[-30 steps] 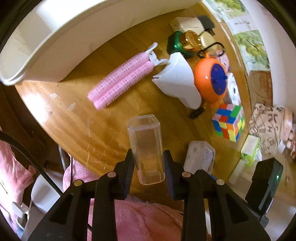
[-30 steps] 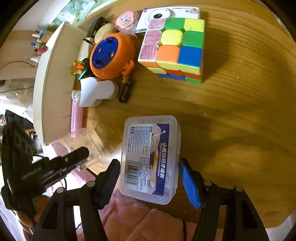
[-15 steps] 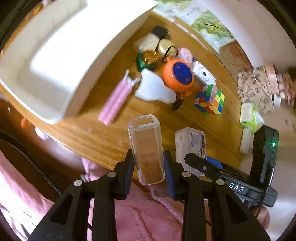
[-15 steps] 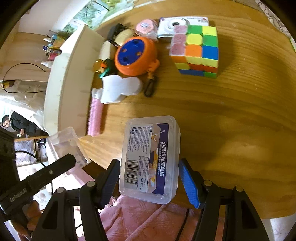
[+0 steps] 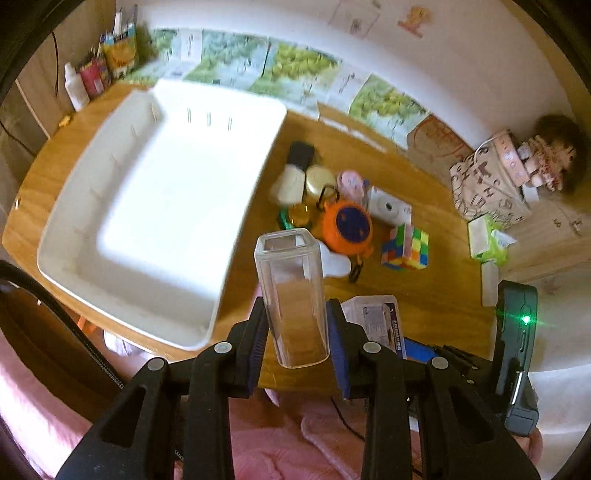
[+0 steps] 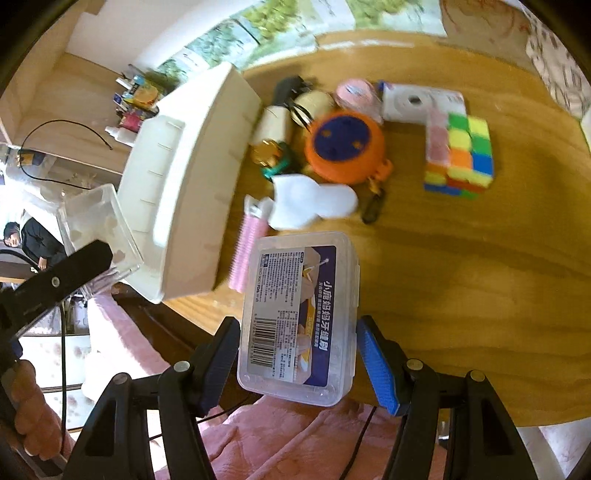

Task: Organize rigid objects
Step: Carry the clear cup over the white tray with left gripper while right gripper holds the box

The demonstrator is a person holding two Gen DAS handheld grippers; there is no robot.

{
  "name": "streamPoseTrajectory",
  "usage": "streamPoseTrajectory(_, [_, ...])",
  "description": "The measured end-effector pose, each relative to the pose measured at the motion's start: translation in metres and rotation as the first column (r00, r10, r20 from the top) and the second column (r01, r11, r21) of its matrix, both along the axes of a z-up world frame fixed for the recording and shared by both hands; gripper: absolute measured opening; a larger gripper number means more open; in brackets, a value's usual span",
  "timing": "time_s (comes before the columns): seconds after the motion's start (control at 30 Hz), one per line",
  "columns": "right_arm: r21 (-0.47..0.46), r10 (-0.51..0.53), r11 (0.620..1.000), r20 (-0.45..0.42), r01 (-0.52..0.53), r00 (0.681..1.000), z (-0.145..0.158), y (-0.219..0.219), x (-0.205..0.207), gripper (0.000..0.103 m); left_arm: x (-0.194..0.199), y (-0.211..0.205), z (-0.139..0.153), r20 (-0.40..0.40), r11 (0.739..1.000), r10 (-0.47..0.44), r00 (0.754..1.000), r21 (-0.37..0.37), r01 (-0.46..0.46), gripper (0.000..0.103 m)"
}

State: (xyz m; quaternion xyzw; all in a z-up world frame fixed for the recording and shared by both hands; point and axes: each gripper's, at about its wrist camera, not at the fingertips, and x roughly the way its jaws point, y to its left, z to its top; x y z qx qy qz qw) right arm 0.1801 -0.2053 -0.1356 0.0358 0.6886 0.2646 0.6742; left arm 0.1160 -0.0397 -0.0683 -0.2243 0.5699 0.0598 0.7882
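left gripper (image 5: pixel 297 328) clamps clear square plastic tube (image 5: pixel 291 295) | right gripper (image 6: pixel 297 363) clamps frosted rectangular labelled plastic box (image 6: pixel 299 314) | glossy white tray (image 5: pixel 92 221) front-left of the left gripper

- Home, looks like a living room or a kid's study corner, not a lab or shop.
- Wooden table (image 5: pixel 424 295) ahead of both tools, cluttered with household bits: Rubik's cube (image 5: pixel 406 248), orange round toy (image 5: pixel 349 227), pink hair roller (image 6: pixel 247 247), small white toy camera (image 5: pixel 389 208).
- Wall (image 5: pixel 258 26) beyond the table has children's drawings (image 5: pixel 412 18) taped up, with green printed sheets (image 5: pixel 299 66) along the table's far edge.
- Far right of left tool: doll (image 5: pixel 554 155) and patterned fabric bag (image 5: pixel 487 184), tissue pack (image 5: pixel 487 240).
- Far left: bottles and stationery (image 5: pixel 96 74) on a shelf.
- Pink fleecy clothing (image 6: pixel 295 443) below the tools.
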Motion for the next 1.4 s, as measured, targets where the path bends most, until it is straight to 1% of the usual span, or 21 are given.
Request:
streamPoseTrajectory(0.1, [0.001,0.004,1.000,0.045,-0.004,0.999,0.013,0.015,-0.002,0.066,-0.001,0.011,0.008,0.038,1.000,-0.017,0.999,0.014,0.016,0.033])
streamPoseTrajectory(0.23, [-0.006,0.014,1.000,0.114,-0.014,0.993,0.027,0.038,-0.004,0.066,-0.006,0.028,0.019,0.098,0.998,-0.038,0.994,0.063,0.032,0.033])
streamPoseTrajectory(0.33, [-0.004,0.028,1.000,0.160,-0.028,0.987,0.039,0.056,-0.005,0.065,-0.009,0.042,0.023,0.139,0.996,-0.054,0.989,0.076,0.044,0.033])
streamPoseTrajectory(0.37, [-0.003,0.032,0.999,0.174,-0.032,0.984,0.043,0.063,-0.006,0.048,-0.009,0.047,0.024,0.151,0.996,-0.060,0.987,0.079,0.048,0.033])
streamPoseTrajectory(0.4, [-0.001,0.030,1.000,0.189,-0.031,0.982,0.046,0.068,-0.006,0.028,-0.010,0.052,0.024,0.162,0.995,-0.062,0.985,0.086,0.048,0.033])
streamPoseTrajectory(0.43, [0.025,0.025,0.999,0.180,-0.030,0.983,0.048,0.073,-0.004,0.017,-0.011,0.059,0.025,0.174,0.994,-0.062,0.983,0.097,0.046,0.033])
streamPoseTrajectory(0.5, [0.094,0.016,0.995,0.134,-0.029,0.991,0.050,0.085,-0.001,0.016,-0.013,0.069,0.024,0.193,0.992,-0.070,0.979,0.112,0.048,0.033])
streamPoseTrajectory(0.53, [0.110,0.016,0.993,0.125,-0.030,0.992,0.049,0.092,0.001,0.013,-0.014,0.076,0.024,0.203,0.991,-0.076,0.976,0.121,0.052,0.033])
streamPoseTrajectory(0.67, [0.056,0.010,0.998,0.159,-0.019,0.987,0.046,0.112,0.001,0.013,-0.018,0.098,0.021,0.216,0.986,-0.089,0.972,0.159,0.055,0.033])
streamPoseTrajectory(0.83, [0.007,-0.051,0.999,0.138,0.051,0.989,0.031,0.112,0.000,0.013,-0.022,0.122,0.015,0.225,0.983,-0.113,0.968,0.167,0.076,0.033])
streamPoseTrajectory(0.93, [-0.007,-0.106,0.994,0.107,0.107,0.989,0.018,0.105,-0.004,0.014,-0.024,0.133,0.010,0.236,0.978,-0.140,0.962,0.183,0.097,0.033])
streamPoseTrajectory(1.03, [-0.014,-0.175,0.984,0.039,0.176,0.984,0.002,0.094,-0.010,0.014,-0.025,0.142,0.006,0.250,0.976,-0.165,0.954,0.181,0.122,0.033])
streamPoseTrajectory(1.1, [-0.029,-0.222,0.975,-0.014,0.222,0.975,-0.009,0.085,-0.016,0.016,-0.025,0.148,0.004,0.256,0.975,-0.177,0.950,0.175,0.135,0.033])
streamPoseTrajectory(1.13, [-0.037,-0.249,0.968,-0.041,0.247,0.968,-0.014,0.081,-0.019,0.021,-0.025,0.152,0.003,0.258,0.976,-0.183,0.949,0.166,0.143,0.033])
streamPoseTrajectory(1.17, [-0.037,-0.268,0.963,-0.057,0.266,0.962,-0.017,0.078,-0.022,0.030,-0.024,0.154,0.002,0.255,0.976,-0.186,0.949,0.160,0.148,0.033])
streamPoseTrajectory(1.2, [-0.032,-0.287,0.958,-0.076,0.285,0.955,-0.020,0.074,-0.026,0.035,-0.024,0.157,0.001,0.254,0.976,-0.190,0.949,0.154,0.154,0.033])
streamPoseTrajectory(1.23, [-0.030,-0.299,0.954,-0.089,0.298,0.950,-0.022,0.072,-0.030,0.044,-0.023,0.159,0.000,0.254,0.976,-0.194,0.948,0.152,0.159,0.033])
streamPoseTrajectory(1.27, [-0.034,-0.317,0.949,-0.103,0.315,0.943,-0.025,0.069,-0.034,0.050,-0.023,0.160,-0.001,0.253,0.975,-0.200,0.947,0.151,0.165,0.033])
streamPoseTrajectory(1.33, [-0.051,-0.345,0.939,-0.117,0.341,0.931,-0.029,0.065,-0.040,0.055,-0.024,0.163,-0.004,0.260,0.973,-0.212,0.942,0.150,0.178,0.033])
streamPoseTrajectory(1.37, [-0.061,-0.359,0.933,-0.128,0.354,0.924,-0.032,0.063,-0.044,0.060,-0.024,0.164,-0.005,0.265,0.972,-0.217,0.940,0.147,0.183,0.033])
streamPoseTrajectory(1.4, [-0.066,-0.373,0.928,-0.143,0.368,0.917,-0.034,0.061,-0.047,0.062,-0.025,0.165,-0.007,0.267,0.972,-0.220,0.938,0.140,0.188,0.033])
